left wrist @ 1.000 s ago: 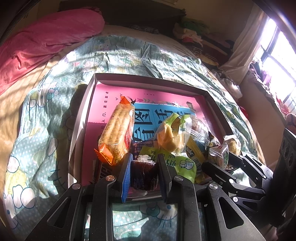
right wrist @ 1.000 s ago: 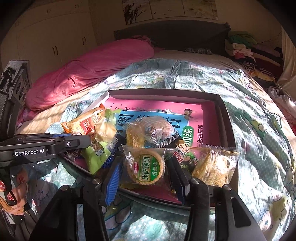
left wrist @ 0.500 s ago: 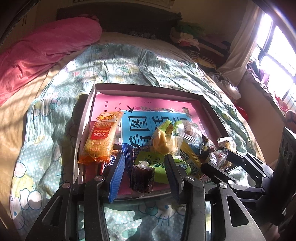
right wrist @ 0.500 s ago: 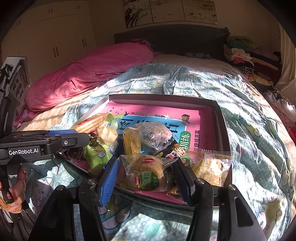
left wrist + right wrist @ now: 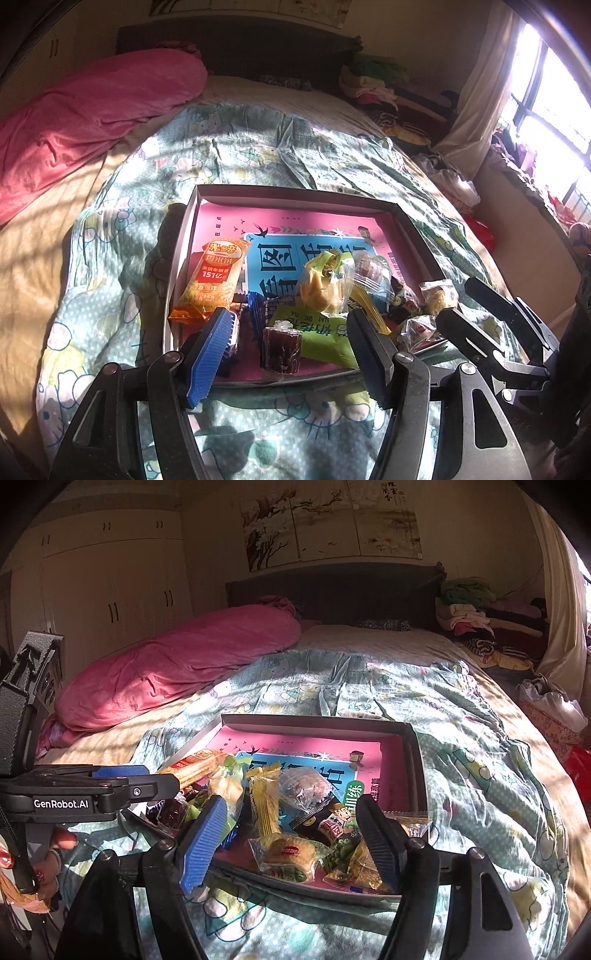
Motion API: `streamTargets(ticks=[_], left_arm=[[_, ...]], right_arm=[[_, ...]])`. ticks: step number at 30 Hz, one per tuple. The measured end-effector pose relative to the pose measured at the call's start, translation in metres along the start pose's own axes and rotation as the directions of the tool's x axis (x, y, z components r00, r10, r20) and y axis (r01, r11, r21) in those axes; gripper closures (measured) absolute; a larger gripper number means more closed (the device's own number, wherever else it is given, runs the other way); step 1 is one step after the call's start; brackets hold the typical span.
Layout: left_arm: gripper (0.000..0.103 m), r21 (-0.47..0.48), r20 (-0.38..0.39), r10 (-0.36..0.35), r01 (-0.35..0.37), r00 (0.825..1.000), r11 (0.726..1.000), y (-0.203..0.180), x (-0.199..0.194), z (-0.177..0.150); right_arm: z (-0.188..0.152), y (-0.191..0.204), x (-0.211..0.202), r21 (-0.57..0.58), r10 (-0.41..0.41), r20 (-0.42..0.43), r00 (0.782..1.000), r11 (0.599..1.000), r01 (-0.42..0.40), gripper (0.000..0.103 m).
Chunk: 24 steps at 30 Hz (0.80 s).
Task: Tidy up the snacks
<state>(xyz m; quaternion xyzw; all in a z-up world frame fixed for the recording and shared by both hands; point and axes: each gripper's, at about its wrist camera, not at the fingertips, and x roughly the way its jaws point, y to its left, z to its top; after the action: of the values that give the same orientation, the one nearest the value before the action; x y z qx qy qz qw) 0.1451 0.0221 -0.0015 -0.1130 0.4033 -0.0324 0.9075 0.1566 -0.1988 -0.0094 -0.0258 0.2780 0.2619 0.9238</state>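
A shallow grey box [image 5: 295, 192] with a pink and blue book inside lies on the bed and holds several snacks. My left gripper [image 5: 288, 354] is open just before the box's near edge; a dark wrapped candy [image 5: 281, 349] stands free between its fingers. An orange cracker pack [image 5: 214, 284] lies at the left, a green pack [image 5: 317, 336] beside the candy. My right gripper [image 5: 291, 843] is open at the near edge of the box [image 5: 317, 722], above a small wrapped cake [image 5: 288, 856] that lies free in the box.
The box sits on a green cartoon-print quilt [image 5: 110, 295]. A pink duvet [image 5: 177, 672] lies at the far left of the bed. Folded clothes [image 5: 469, 613] are piled at the back right. A window [image 5: 546, 103] is at the right.
Both grippers opened and drew back toward me. The left let go of the dark candy, the right let go of the small cake; both snacks now rest in the box.
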Motion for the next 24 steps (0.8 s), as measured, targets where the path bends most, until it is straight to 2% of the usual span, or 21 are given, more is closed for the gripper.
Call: streamTargets(ticks=[15, 21, 24], left_arm=[[0.030, 0.031, 0.034, 0.023, -0.024, 0.999, 0.999, -0.011, -0.024, -0.008], [0.030, 0.017, 0.006, 0.020, -0.020, 1.000, 1.000, -0.010, -0.026, -0.017], [0.030, 0.005, 0.001, 0.047, -0.047, 0.999, 0.999, -0.009, -0.029, -0.022]], right_arm=[[0.006, -0.003, -0.037, 0.033, -0.035, 0.104, 0.994, 0.999, 0.032, 0.015], [0.004, 0.004, -0.045, 0.046, -0.033, 0.097, 0.995, 0.999, 0.028, 0.012], [0.001, 0.008, -0.046, 0.046, -0.078, 0.068, 0.995, 0.996, 0.075, 0.012]])
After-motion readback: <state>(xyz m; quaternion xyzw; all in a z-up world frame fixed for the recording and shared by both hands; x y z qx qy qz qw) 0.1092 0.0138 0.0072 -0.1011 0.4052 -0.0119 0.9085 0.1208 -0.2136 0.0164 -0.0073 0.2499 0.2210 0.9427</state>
